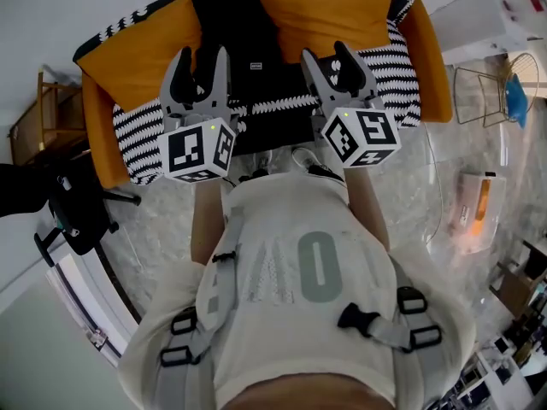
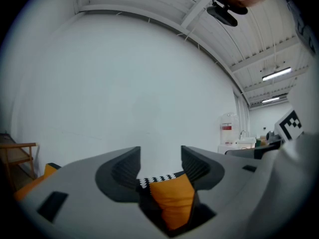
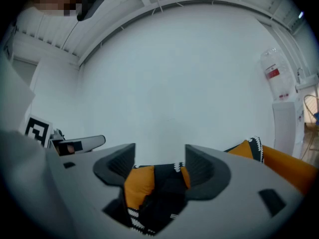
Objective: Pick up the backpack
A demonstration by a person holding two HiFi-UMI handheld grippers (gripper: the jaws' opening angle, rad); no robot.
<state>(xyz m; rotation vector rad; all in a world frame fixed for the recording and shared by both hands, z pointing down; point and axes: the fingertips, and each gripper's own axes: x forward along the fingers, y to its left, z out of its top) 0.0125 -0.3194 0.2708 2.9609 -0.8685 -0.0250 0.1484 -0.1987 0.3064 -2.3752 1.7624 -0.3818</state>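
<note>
The black backpack (image 1: 255,54) leans upright in the middle of a sofa, between two orange cushions (image 1: 145,54). In the head view my left gripper (image 1: 201,62) hovers in front of the backpack's left side, jaws apart and empty. My right gripper (image 1: 339,58) hovers at the backpack's right side, also open and empty. The left gripper view looks level past the left gripper (image 2: 160,156) at an orange cushion (image 2: 172,200) and a white wall. Past the right gripper (image 3: 160,153), the right gripper view shows the backpack (image 3: 164,193) low down between the cushions.
The sofa (image 1: 137,131) has a black-and-white patterned throw and orange arms. A wooden chair (image 1: 34,114) and a black object (image 1: 77,203) stand on the floor at left. At right are a wire basket (image 1: 483,92), a white cabinet (image 1: 483,20) and an orange-and-white box (image 1: 474,207).
</note>
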